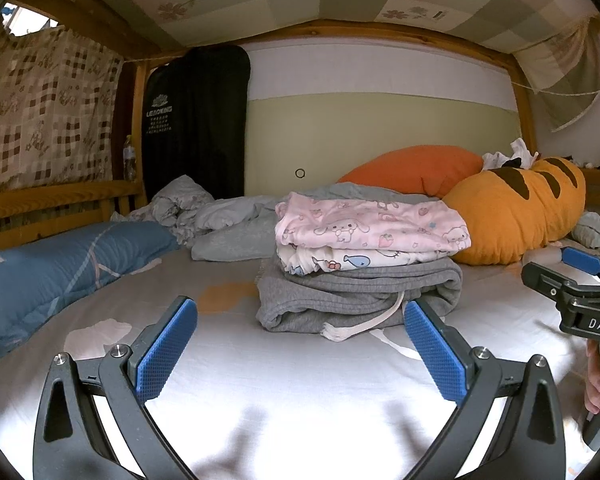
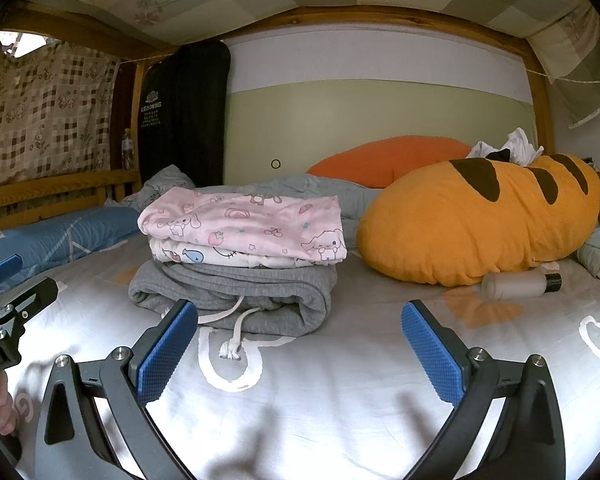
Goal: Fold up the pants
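Observation:
A stack of folded clothes lies on the bed. Grey pants (image 1: pixel 356 296) (image 2: pixel 236 292) with a white drawstring (image 1: pixel 364 326) (image 2: pixel 236 328) are at the bottom. A white printed garment (image 1: pixel 340 261) (image 2: pixel 204 255) lies on them, and pink cartoon-print pants (image 1: pixel 372 224) (image 2: pixel 252 220) are on top. My left gripper (image 1: pixel 300 320) is open and empty, just short of the stack. My right gripper (image 2: pixel 300 322) is also open and empty, with the stack ahead and to its left. Each gripper shows at the edge of the other's view, held by a hand.
A striped orange plush pillow (image 2: pixel 480 220) and an orange cushion (image 1: pixel 412 168) lie at the back right. A small bottle (image 2: pixel 520 283) rests beside the plush. A blue pillow (image 1: pixel 60 264) and a rumpled light blanket (image 1: pixel 204 212) lie left. Wooden bed rails (image 1: pixel 52 200) border the mattress.

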{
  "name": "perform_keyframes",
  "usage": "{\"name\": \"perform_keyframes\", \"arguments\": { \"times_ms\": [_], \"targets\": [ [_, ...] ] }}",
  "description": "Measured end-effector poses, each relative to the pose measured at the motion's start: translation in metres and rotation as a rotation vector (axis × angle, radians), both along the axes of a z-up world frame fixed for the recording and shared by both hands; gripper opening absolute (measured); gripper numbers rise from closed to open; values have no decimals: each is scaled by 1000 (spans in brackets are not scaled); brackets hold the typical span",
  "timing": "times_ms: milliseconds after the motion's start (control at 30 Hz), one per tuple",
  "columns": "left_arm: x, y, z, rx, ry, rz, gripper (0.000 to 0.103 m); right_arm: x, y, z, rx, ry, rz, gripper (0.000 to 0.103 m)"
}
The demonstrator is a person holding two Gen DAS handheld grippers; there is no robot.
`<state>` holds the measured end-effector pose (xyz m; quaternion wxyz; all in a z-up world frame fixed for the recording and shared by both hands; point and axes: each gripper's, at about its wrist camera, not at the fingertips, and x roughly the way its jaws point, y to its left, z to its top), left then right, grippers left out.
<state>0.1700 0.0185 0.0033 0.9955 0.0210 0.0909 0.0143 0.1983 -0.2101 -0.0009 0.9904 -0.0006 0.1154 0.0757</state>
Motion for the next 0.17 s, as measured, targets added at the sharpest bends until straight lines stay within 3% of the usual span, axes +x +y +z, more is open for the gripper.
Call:
{"name": "perform_keyframes", "arguments": {
  "times_ms": [167],
  "targets": [
    [0,0,-1,0,0,0,103,0,0,0,-1,1,0,102]
  ]
}}
